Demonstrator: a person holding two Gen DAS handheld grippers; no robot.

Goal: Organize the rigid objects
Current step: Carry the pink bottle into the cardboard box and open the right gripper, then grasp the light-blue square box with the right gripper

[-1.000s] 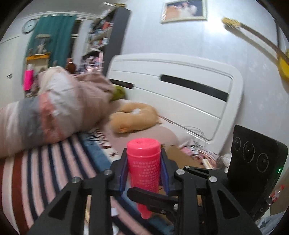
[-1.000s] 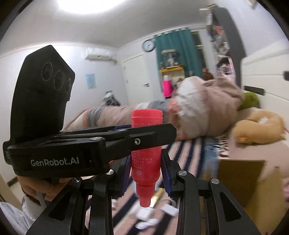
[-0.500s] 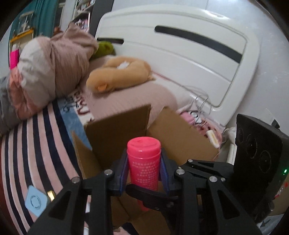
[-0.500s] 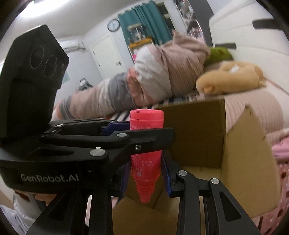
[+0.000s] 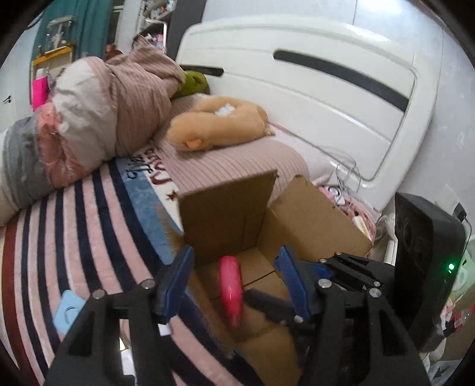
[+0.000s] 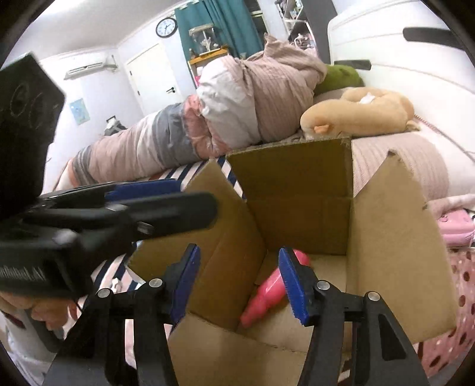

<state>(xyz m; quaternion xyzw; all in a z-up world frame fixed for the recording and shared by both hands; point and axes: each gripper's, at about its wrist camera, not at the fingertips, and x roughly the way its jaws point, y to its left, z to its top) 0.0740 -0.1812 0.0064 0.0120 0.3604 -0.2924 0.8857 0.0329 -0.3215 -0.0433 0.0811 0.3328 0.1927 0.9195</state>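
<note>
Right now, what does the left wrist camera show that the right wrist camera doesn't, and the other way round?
Only the left wrist view shows the small light blue item on the striped blanket. Only the right wrist view shows the wall clock, the white door and the air conditioner. Both show the pink bottle lying loose inside the open cardboard box, the tan plush toy, and both grippers, left gripper and right gripper, with jaws spread.

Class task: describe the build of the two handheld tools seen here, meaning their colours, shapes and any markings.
Both tools are black, angular linkages joined by silver rivets, each ending in two fingers faced with ribbed blue pads. The left tool, seen from the right tool, carries white partial "GenRobot.AI" lettering. The right tool's boxy black housing has three embossed circles and a green light.
</note>
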